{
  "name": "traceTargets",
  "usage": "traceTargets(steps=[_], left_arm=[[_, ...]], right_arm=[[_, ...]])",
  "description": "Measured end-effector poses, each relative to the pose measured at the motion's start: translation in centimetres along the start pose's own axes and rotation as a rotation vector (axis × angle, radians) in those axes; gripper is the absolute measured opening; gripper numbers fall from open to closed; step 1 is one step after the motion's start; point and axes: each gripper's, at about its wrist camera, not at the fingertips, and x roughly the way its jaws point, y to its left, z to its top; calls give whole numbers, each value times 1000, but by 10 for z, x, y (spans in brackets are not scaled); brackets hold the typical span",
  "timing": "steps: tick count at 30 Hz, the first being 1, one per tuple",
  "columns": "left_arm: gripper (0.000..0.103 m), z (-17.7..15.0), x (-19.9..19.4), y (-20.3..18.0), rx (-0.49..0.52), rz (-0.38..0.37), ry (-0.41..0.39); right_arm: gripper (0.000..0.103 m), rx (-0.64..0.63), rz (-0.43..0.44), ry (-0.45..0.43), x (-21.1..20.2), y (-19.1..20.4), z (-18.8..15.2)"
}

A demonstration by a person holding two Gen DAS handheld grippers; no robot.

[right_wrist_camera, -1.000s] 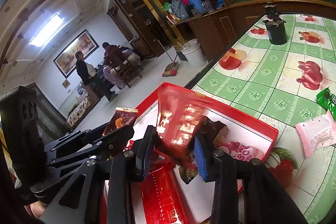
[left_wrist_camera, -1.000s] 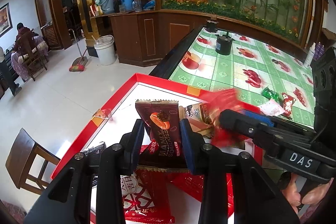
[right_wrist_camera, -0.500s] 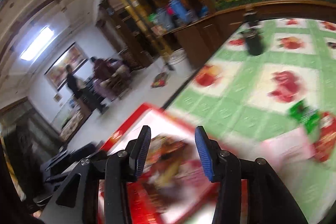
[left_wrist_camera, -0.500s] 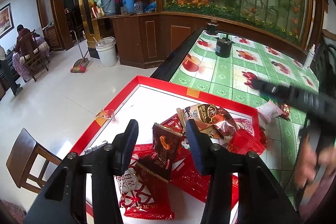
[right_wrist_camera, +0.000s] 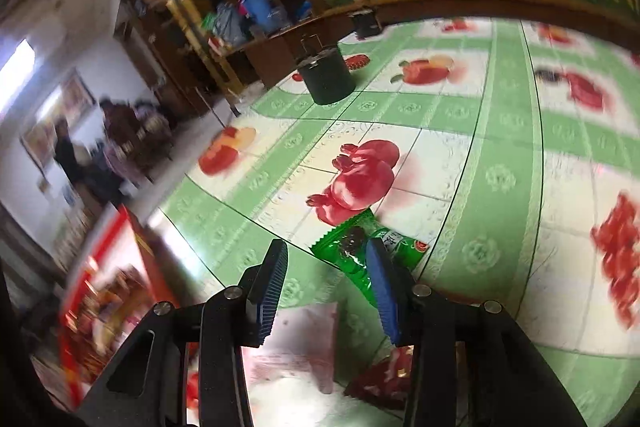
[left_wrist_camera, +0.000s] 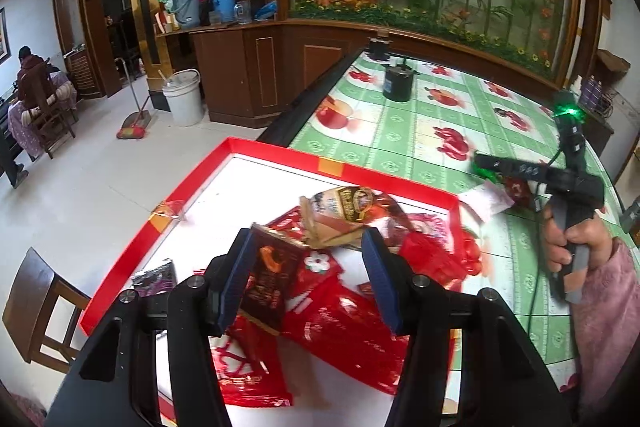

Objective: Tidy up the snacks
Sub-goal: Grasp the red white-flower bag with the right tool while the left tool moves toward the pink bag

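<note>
Snacks left on the counter (right_wrist_camera: 500,183) sit closest to my right gripper (right_wrist_camera: 326,287): a glossy green packet (right_wrist_camera: 352,251) lies just ahead, nudged toward its right finger, long axis slanting across the jaws, which stand apart and empty after narrowing slightly. My left gripper (left_wrist_camera: 308,279) has just opened; the crinkly brown wrapper (left_wrist_camera: 268,279) leans by its left finger in the red tray (left_wrist_camera: 276,153).

The left wrist camera looks down along its own fingers, close over the red tray (left_wrist_camera: 343,158) of snacks. The right wrist camera looks down close over the green table cloth (right_wrist_camera: 496,183), with the tray at its left edge. Both views share the black pot (left_wrist_camera: 397,83) far back
</note>
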Motion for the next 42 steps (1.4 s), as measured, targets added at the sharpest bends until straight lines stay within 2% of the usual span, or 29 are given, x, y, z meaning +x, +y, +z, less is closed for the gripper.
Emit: traceTargets(steps=[2, 4, 5, 13, 14, 16, 18, 20, 23, 26, 30, 35, 37, 39, 42], left_arm=[[54, 2, -3, -7, 9, -13, -2], [54, 5, -7, -18, 38, -25, -12], [54, 6, -9, -22, 48, -26, -16], [54, 10, -11, -64, 129, -70, -4], [54, 10, -11, -72, 145, -80, -2], [55, 12, -8, -91, 187, -96, -1], [61, 15, -4, -109, 224, -108, 6], [65, 18, 1, -126, 252, -125, 13], [65, 24, 7, -150, 297, -147, 13], [65, 28, 21, -169, 362, -113, 13], [65, 32, 41, -180, 444, -45, 48], [66, 35, 50, -182, 427, -70, 88], [72, 38, 59, -185, 389, -92, 125], [72, 43, 70, -187, 329, -107, 162], [72, 51, 91, -193, 243, -85, 219]], right_arm=[[42, -60, -27, 3, -1, 5, -3], [41, -80, -60, 69, 3, -2, -6], [38, -83, -55, 85, 7, -4, -7], [40, -86, -3, 153, -36, -52, -17], [40, -64, 19, 151, -44, -60, -17], [43, -9, 80, 68, -75, -80, -11], [43, 33, 90, 5, -99, -92, -7], [45, 60, 100, -6, -111, -102, -7], [46, 63, 92, 48, -108, -105, -11], [46, 58, 122, 139, -95, -96, -14], [47, -13, 133, 190, -87, -71, -21], [46, -66, 103, 254, -71, -51, -31], [41, -65, 88, 287, -62, -46, -37], [28, -99, 60, 287, -59, -39, -42], [26, -102, 56, 293, -61, -40, -42]])
